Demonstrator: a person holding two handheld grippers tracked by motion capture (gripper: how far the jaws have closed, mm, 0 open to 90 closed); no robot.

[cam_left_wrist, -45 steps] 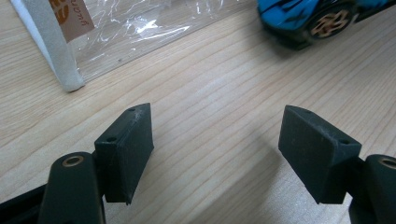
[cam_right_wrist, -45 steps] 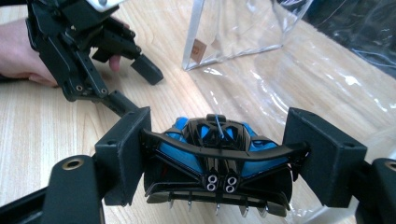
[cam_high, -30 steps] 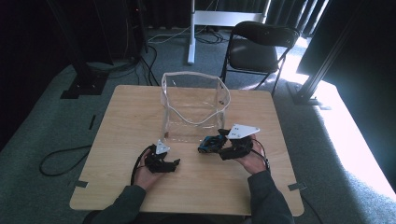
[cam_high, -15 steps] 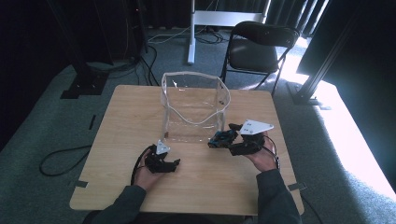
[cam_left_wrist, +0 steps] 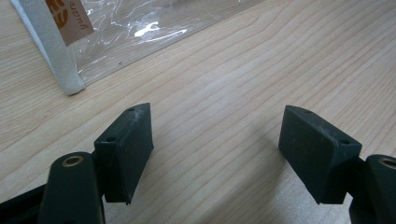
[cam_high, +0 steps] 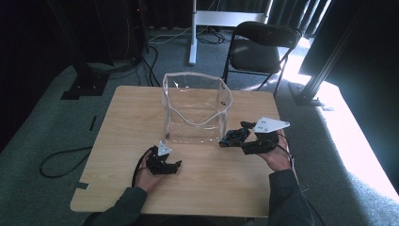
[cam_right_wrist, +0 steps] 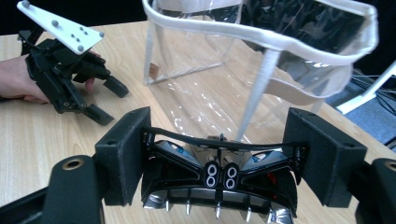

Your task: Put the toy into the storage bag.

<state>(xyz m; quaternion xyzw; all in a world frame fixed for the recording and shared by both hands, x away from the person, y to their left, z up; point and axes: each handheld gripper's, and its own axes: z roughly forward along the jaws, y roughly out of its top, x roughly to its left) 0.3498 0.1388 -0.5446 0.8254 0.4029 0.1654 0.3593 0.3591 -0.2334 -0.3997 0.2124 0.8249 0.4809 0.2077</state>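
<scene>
A clear plastic bag (cam_high: 196, 106) with white trim stands open on the wooden table (cam_high: 122, 113). My right gripper (cam_high: 241, 139) hovers by the bag's front right corner, shut on a black toy car (cam_high: 230, 138). In the right gripper view the car (cam_right_wrist: 219, 186) spans the gap between the jaws, silver spikes at its lower edge, with the bag (cam_right_wrist: 261, 60) just beyond. My left gripper (cam_high: 175, 165) rests on the table in front of the bag's front left corner, open and empty. In the left gripper view its jaws stand wide over bare wood near the bag's corner (cam_left_wrist: 65, 70).
A black folding chair (cam_high: 259, 49) stands behind the table's far right corner, beside a white stand (cam_high: 197, 28). Cables (cam_high: 61, 160) lie on the carpet at the left. The left gripper (cam_right_wrist: 105, 100) also appears in the right gripper view.
My right gripper has carried the toy car to the right and a little upward, from the bag's front face toward its right corner. The left gripper has stayed put.
</scene>
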